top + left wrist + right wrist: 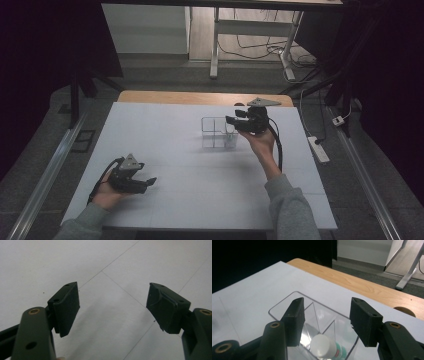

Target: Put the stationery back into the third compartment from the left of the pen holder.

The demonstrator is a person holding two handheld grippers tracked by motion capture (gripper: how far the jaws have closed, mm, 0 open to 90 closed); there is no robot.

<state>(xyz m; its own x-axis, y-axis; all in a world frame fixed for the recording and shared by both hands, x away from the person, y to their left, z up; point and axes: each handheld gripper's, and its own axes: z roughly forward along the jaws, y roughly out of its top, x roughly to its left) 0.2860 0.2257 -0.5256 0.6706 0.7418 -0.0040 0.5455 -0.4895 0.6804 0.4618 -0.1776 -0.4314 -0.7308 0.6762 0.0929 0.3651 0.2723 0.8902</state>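
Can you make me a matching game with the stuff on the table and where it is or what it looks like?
Things:
1. left claw
2. right claw
3. white-capped bottle
4. clear organizer tray

Descriptions:
A. lying inside a compartment
B. open, over bare white table
C. see-through, with dividers
D. open, above the tray

Pairs: 1-B, 2-D, 3-A, 4-C

Your table is brown wood with a big white sheet over it, and a clear box sits on the sheet toward the far side.
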